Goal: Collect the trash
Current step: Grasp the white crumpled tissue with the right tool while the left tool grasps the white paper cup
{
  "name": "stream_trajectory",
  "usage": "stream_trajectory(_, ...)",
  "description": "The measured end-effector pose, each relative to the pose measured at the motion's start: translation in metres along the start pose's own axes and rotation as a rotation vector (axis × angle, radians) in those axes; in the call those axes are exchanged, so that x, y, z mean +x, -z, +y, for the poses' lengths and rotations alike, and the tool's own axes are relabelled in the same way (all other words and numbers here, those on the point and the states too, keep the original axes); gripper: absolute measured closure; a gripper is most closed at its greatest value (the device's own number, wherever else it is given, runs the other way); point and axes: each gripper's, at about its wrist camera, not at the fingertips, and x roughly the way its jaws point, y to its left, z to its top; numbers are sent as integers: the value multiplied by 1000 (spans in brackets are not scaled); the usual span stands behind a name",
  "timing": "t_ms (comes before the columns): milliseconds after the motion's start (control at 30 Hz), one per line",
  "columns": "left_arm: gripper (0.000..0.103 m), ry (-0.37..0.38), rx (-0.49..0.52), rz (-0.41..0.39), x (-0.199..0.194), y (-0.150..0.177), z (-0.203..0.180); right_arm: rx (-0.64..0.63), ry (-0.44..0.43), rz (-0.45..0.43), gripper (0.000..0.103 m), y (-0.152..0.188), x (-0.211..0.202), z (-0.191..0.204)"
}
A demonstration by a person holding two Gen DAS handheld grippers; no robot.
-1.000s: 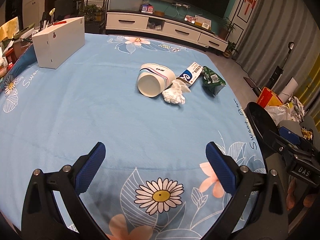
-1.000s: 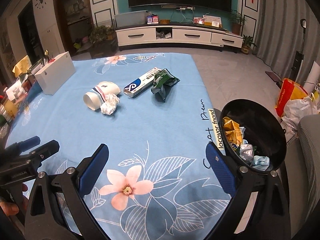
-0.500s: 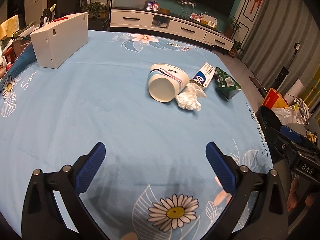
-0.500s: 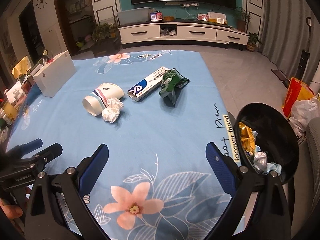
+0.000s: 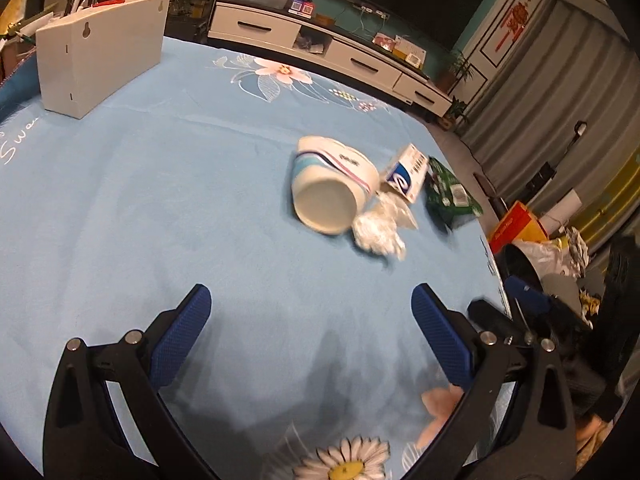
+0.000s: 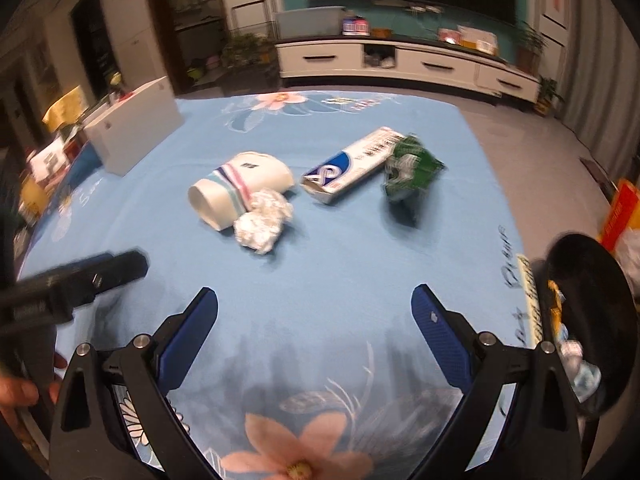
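Toward the counter's far right corner: four pieces of trash lay clustered, within one reach.
Paper cup (image 5: pixel 334 190): on its side, mouth facing the claws, crumpled tissue (image 5: pixel 380 228) touching its rim.
Toothpaste box (image 6: pixel 352 164): flat, green wrapper (image 6: pixel 410 170) against its far end.
Bin (image 6: pixel 588 320): just off the counter's right edge, placed for short drops.
Left claw (image 5: pixel 310 320): spread, empty, aimed at the cup.
Right claw (image 6: pixel 314 320): spread, empty, above the near edge.

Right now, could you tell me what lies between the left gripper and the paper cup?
Only bare blue tablecloth lies between the left gripper and the paper cup, in the left wrist view.
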Motion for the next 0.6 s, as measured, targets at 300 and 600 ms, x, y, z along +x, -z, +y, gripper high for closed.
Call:
stream_trajectory(300,4,65,-28,11,37,-43,3,-75,-132,11,26,-23,45,16)
stream_trajectory(600,18,115,28,68,80,-68,-9,-98,-185,44,56,-43,78,17)
